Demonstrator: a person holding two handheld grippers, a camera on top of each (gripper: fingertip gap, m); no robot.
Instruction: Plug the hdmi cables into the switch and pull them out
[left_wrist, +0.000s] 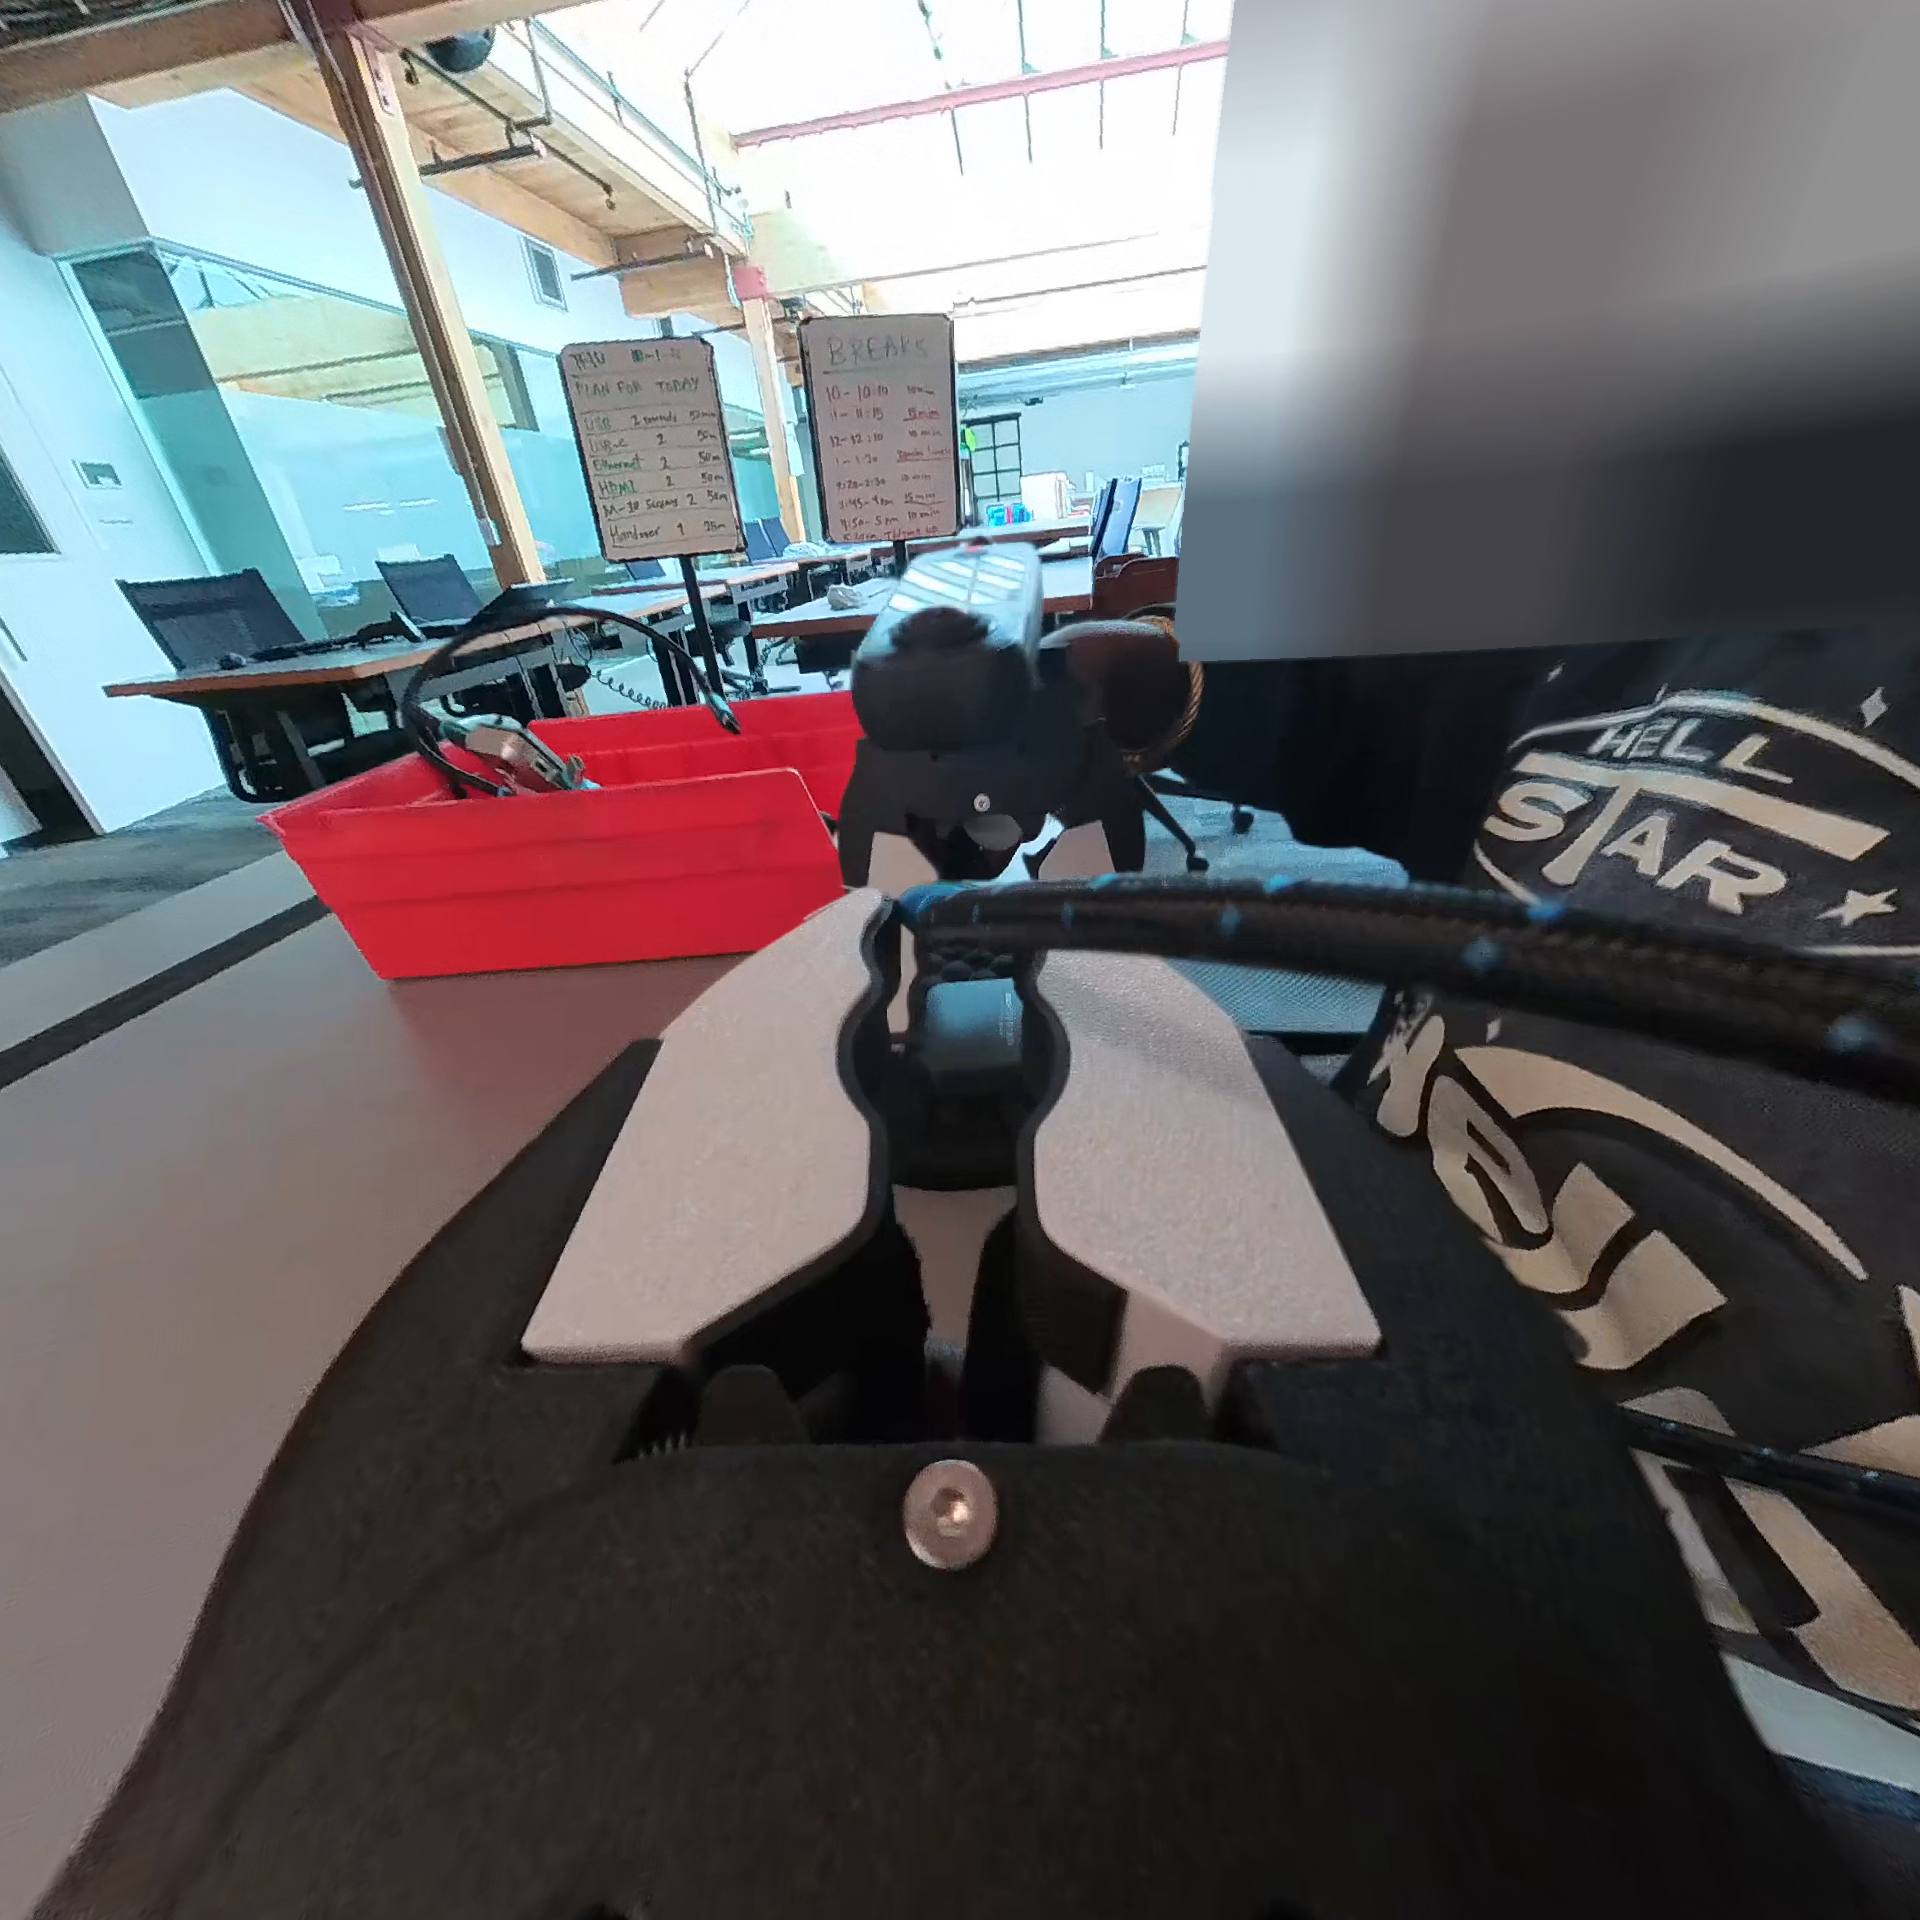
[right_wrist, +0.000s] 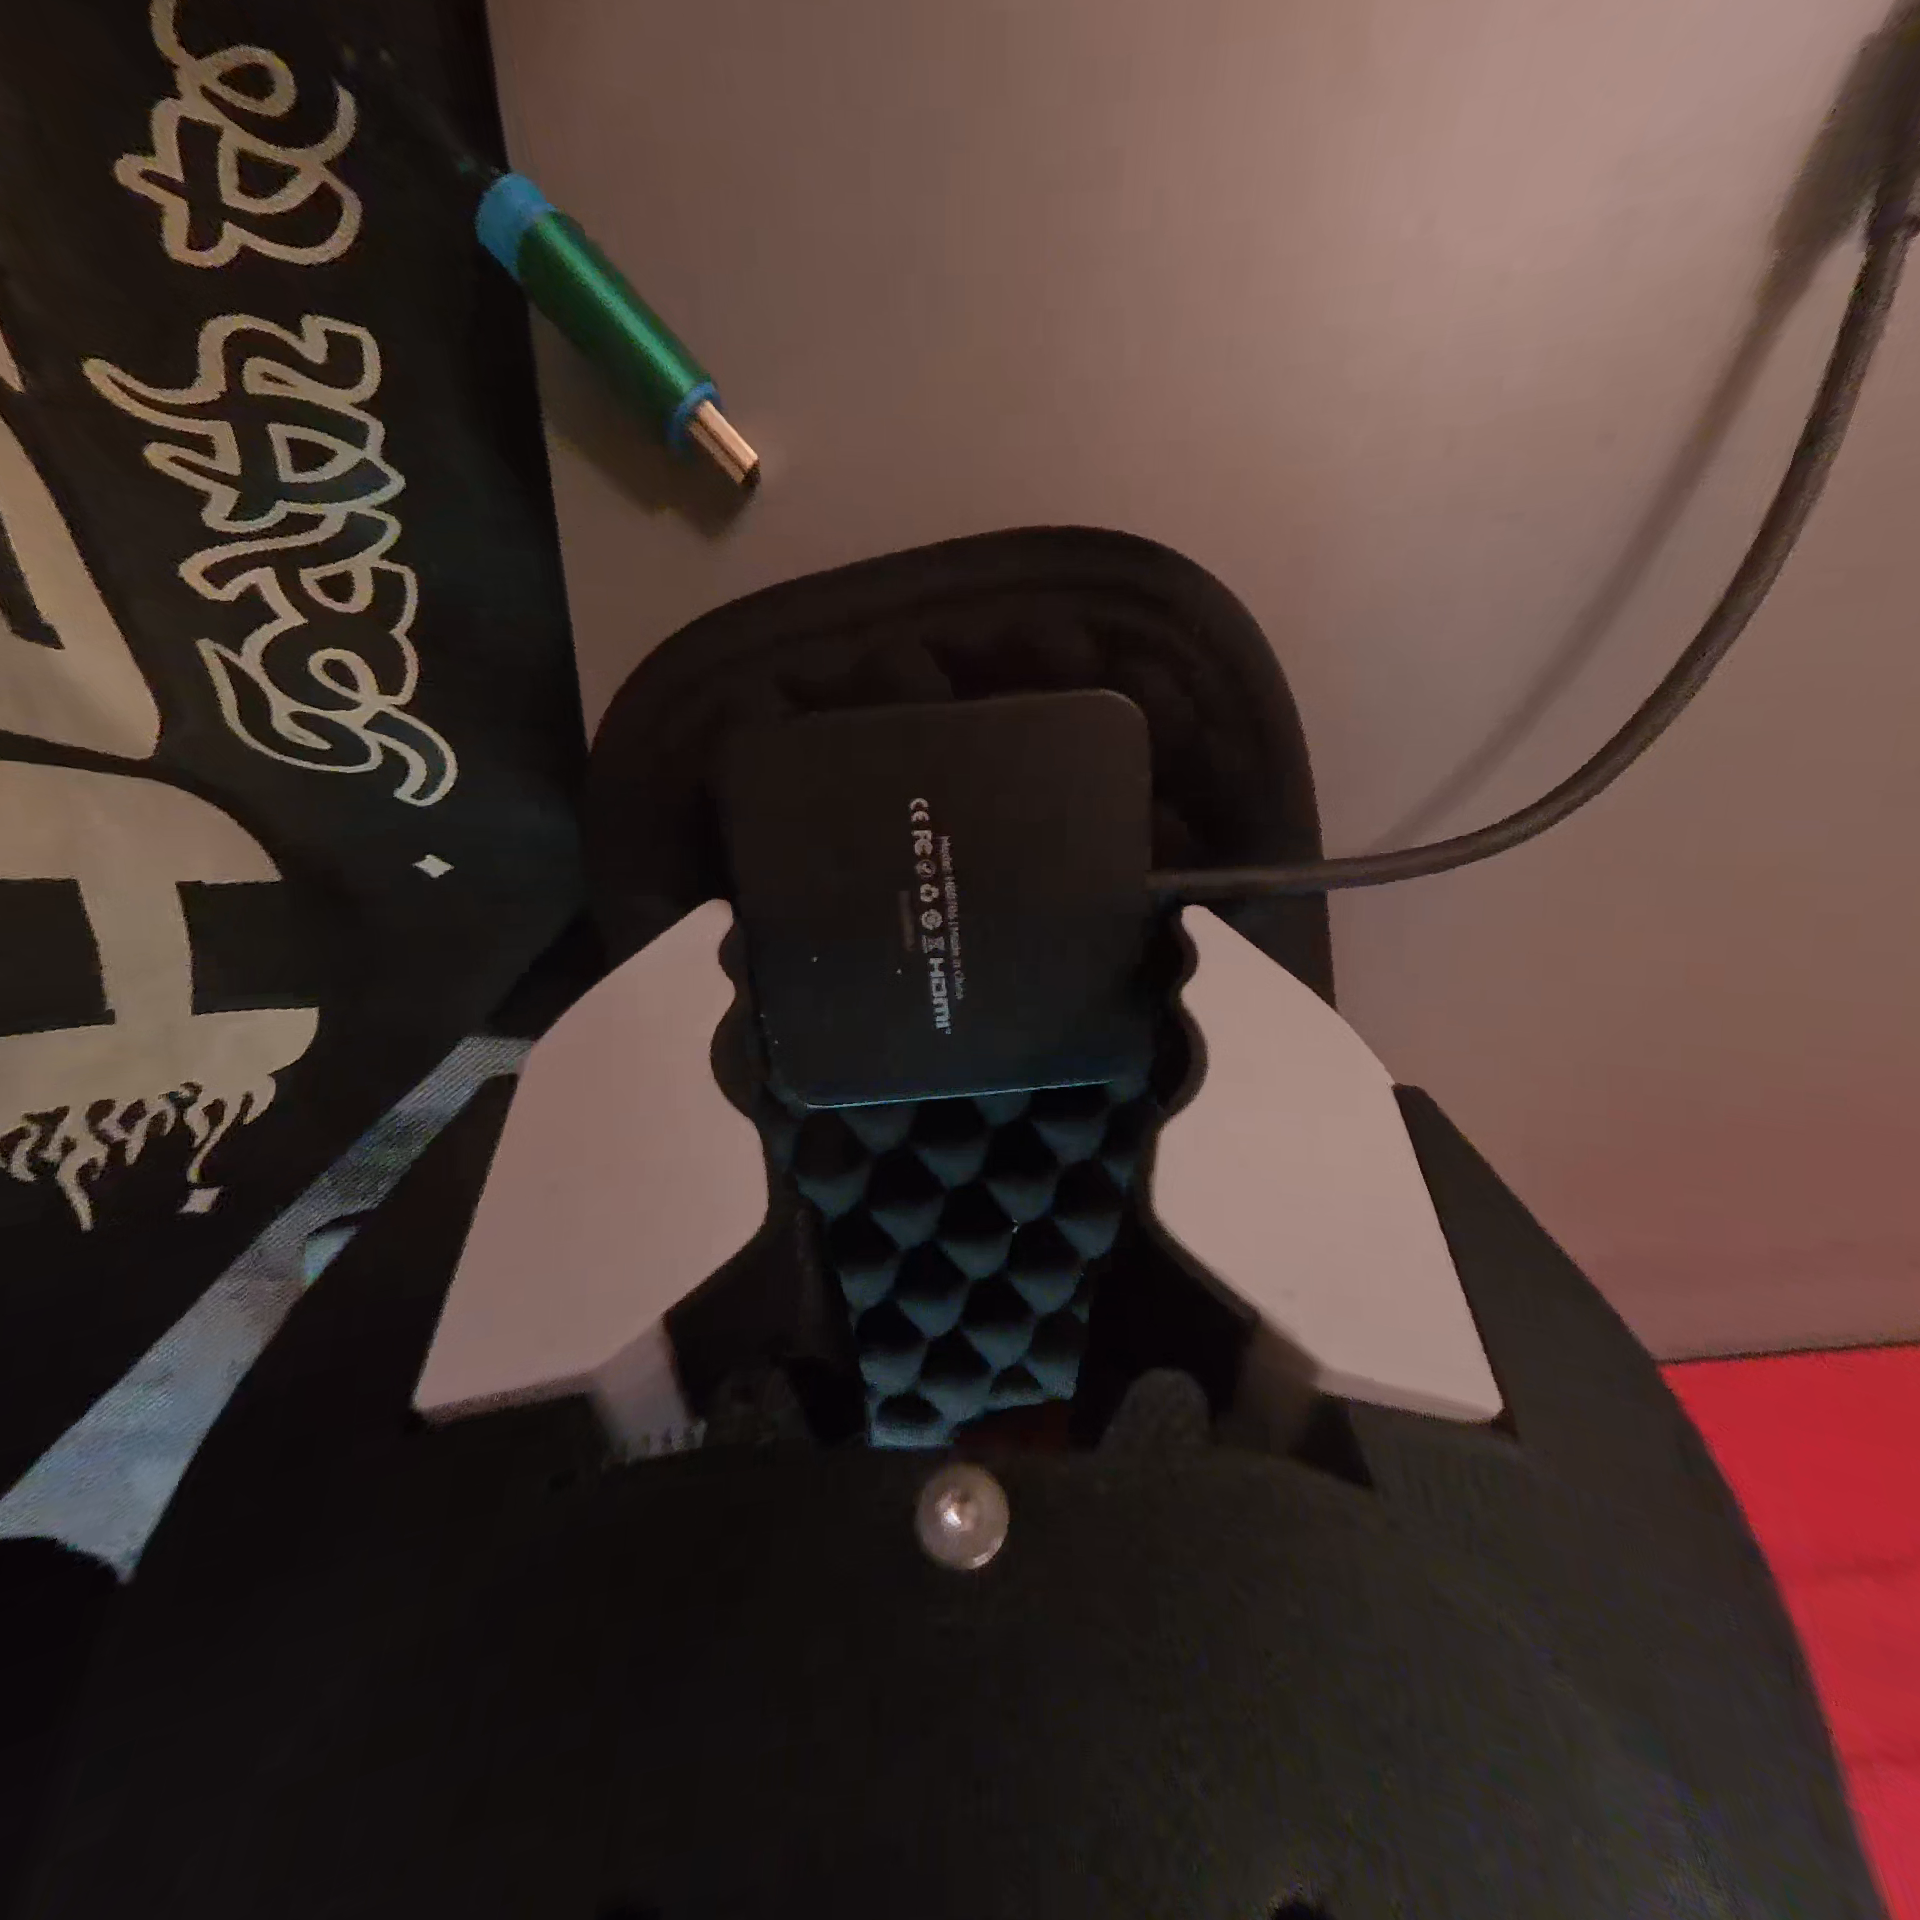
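Bins (left_wrist: 561, 883), two red ones, sit at the surface's (left_wrist: 260, 1143) far edge. Left claw (left_wrist: 961, 997) pinches one braided cable (left_wrist: 1351, 925); right claw (right_wrist: 951, 977) clamps the switch (right_wrist: 935, 904), one green plug (right_wrist: 623, 322) loose nearby.

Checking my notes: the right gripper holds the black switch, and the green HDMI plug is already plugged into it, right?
Not quite. The right gripper does hold the switch, but the green plug is not in it: the right wrist view shows it apart from the switch, its gold tip bare.
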